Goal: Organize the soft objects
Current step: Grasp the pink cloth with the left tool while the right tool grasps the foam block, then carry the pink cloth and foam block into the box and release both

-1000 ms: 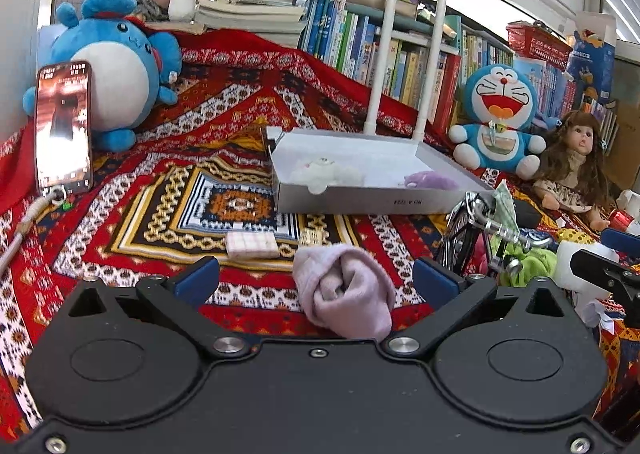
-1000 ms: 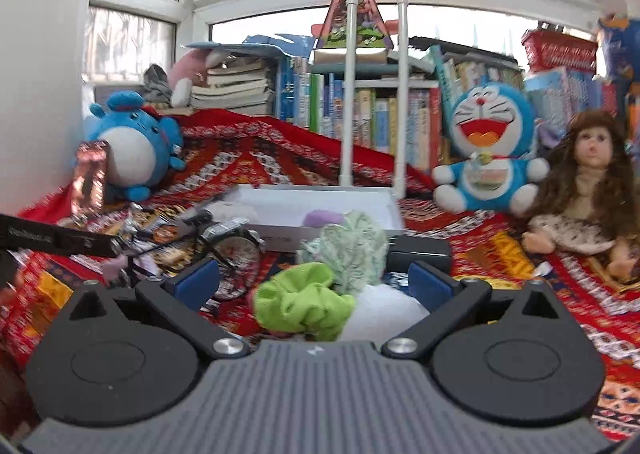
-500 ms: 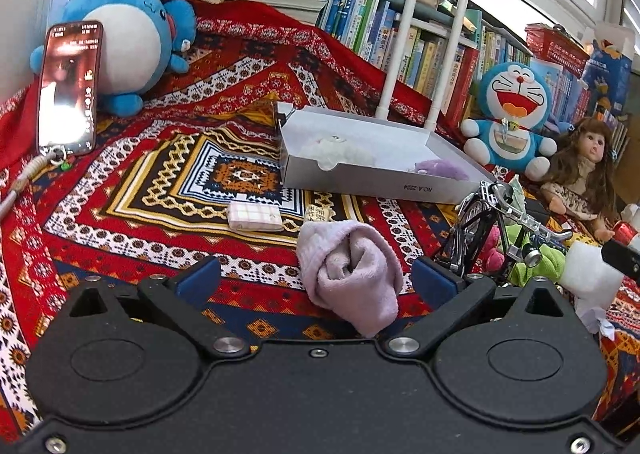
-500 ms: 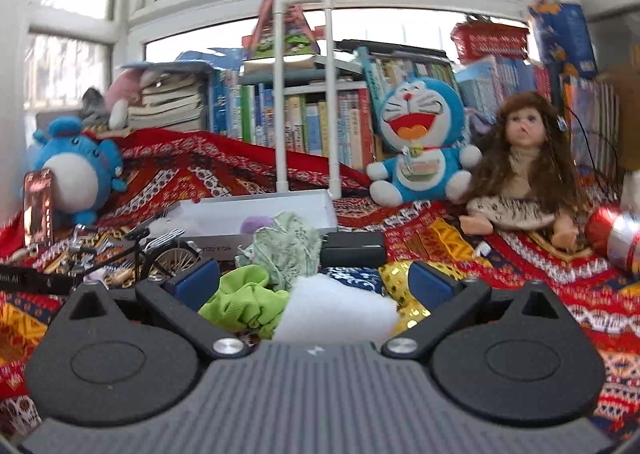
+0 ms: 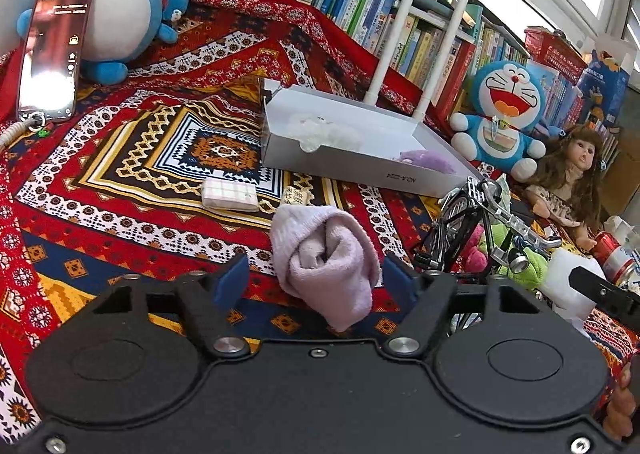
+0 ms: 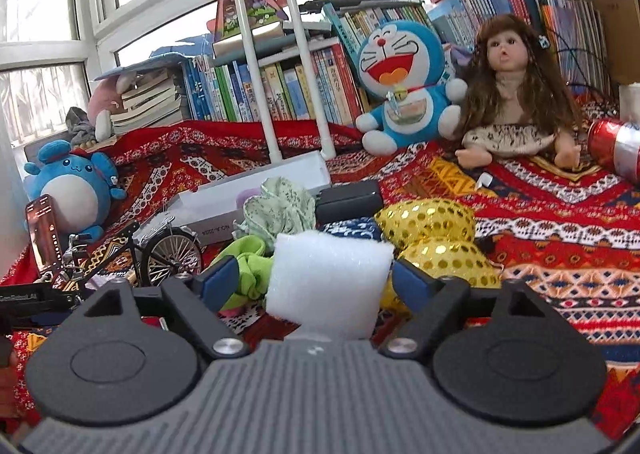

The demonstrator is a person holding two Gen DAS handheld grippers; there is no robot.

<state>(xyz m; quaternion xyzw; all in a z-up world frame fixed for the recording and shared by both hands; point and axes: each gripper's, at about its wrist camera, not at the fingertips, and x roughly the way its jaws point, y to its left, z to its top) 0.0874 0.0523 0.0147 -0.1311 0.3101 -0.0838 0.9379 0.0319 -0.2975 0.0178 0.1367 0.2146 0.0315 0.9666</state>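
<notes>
While our left gripper (image 5: 316, 280) closes around the sock (image 5: 326, 256), not yet gripping, the toy bike (image 5: 476, 230) just right could snag; our right gripper (image 6: 310, 280), also closing on the near foam (image 6: 328, 282), may pinch the green cloth (image 6: 246, 262).

The sponge (image 6: 330, 286) hides its own base behind the housing; the can (image 6: 618, 146) is cut at right edge.

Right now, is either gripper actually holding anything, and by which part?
Nothing is held yet. The left gripper is closing around the rolled pale-purple fleece cloth, the right gripper around the white fluffy foam block; both sets of pads still stand clear of their sides.
</notes>
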